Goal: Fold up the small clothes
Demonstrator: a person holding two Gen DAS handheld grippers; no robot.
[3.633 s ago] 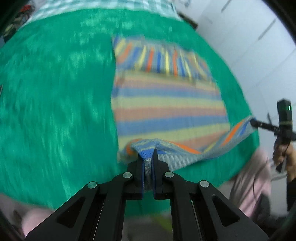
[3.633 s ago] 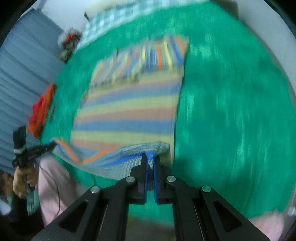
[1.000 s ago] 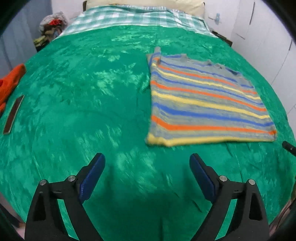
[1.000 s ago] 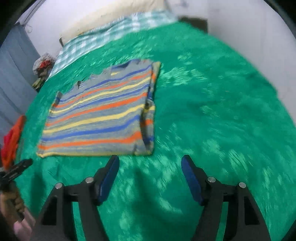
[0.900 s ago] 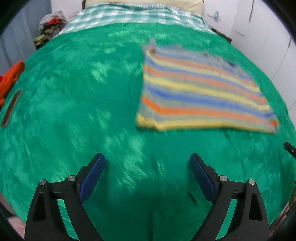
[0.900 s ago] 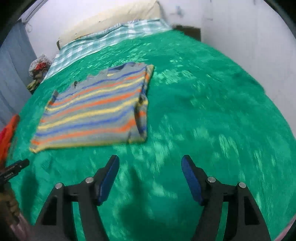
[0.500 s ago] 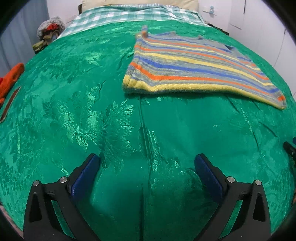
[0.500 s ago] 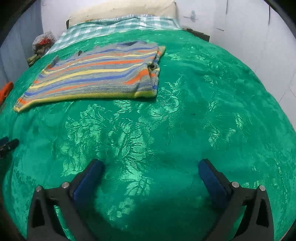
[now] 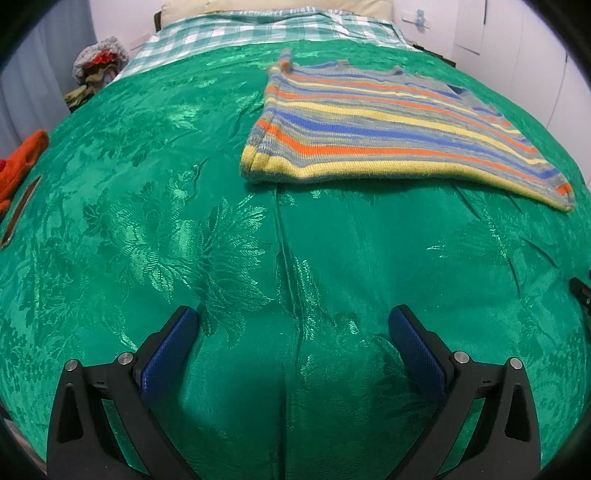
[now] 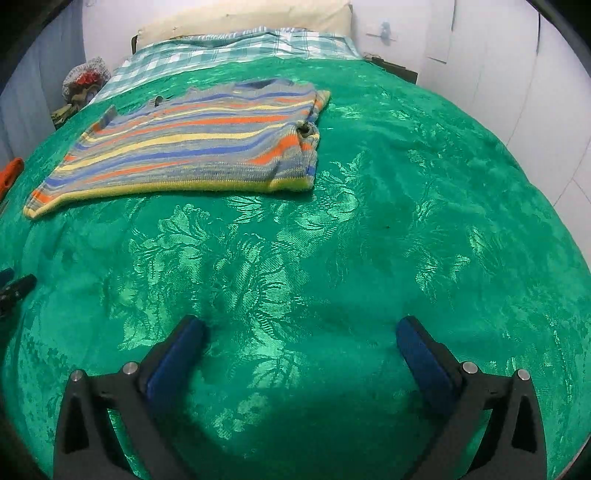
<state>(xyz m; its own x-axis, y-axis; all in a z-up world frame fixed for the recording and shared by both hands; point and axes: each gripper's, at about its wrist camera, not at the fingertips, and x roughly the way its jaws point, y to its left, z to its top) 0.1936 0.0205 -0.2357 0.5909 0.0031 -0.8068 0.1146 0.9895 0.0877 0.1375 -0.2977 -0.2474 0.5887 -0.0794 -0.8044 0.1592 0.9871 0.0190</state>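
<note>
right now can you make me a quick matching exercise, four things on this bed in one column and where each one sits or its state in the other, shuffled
Things:
1. striped sweater
2. left gripper
3. orange cloth
4. checked sheet

Places or states:
A. at the left edge of the bed
B. folded, lying flat on the green bedspread
C. at the head of the bed, beyond the green cover
D. open, holding nothing

Pairs: 1-B, 2-D, 3-A, 4-C
</note>
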